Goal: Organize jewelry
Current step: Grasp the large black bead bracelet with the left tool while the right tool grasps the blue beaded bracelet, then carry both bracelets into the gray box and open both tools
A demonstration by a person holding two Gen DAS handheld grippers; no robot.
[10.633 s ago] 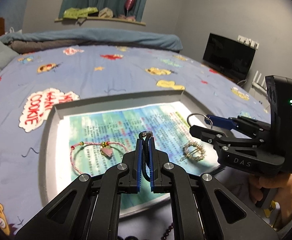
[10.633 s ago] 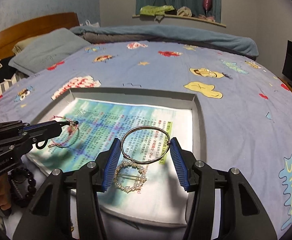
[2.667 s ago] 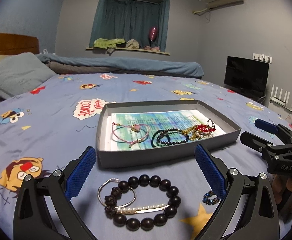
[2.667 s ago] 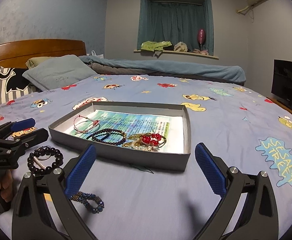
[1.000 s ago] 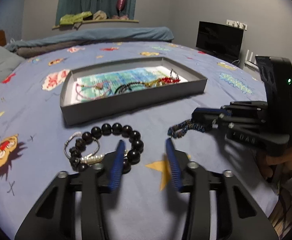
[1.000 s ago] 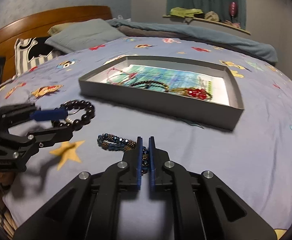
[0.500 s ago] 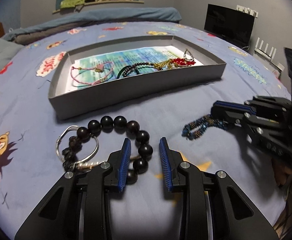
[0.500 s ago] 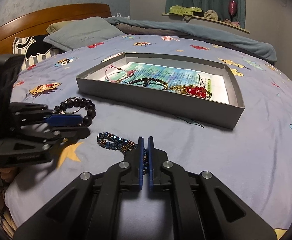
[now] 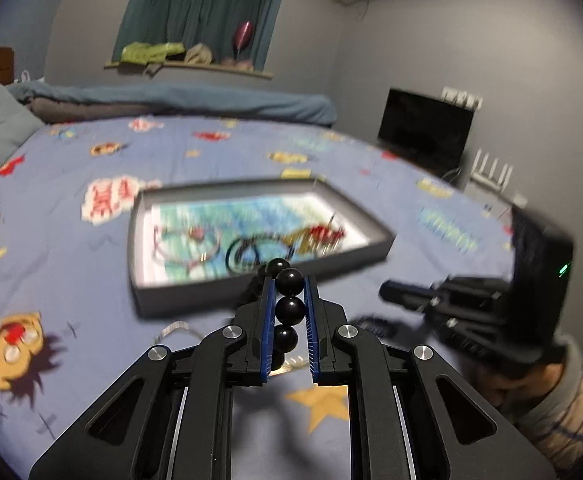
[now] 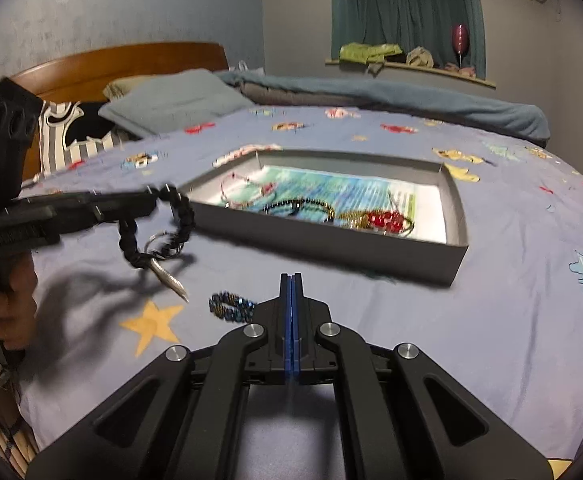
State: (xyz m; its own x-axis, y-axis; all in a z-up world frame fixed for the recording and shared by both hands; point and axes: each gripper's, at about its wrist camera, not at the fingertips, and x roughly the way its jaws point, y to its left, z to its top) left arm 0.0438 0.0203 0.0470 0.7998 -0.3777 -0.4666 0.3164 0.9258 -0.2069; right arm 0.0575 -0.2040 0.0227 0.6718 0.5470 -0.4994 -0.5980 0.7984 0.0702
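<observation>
A black bead bracelet is gripped between the blue fingers of the left gripper, whose jaws are closing on the beads; in the right wrist view the bracelet is seen hanging clear of the bed, with a metal ring and a pointed silver pendant dangling beneath it. The right gripper is fully closed, and a small blue beaded bracelet lies at its tip on the sheet; whether it is pinched there cannot be told. The grey tray sits toward the middle of the bed, already holding a pink cord bracelet, a dark bead strand and a red bead piece. The step in hand is judged to be the carrying of the black bead bracelet toward the tray. For the next move, the bracelet would need to be carried over the near tray wall, kept high enough that the pendant clears the rim, then lowered onto a bare patch of the printed lining and released without tangling the other pieces.
</observation>
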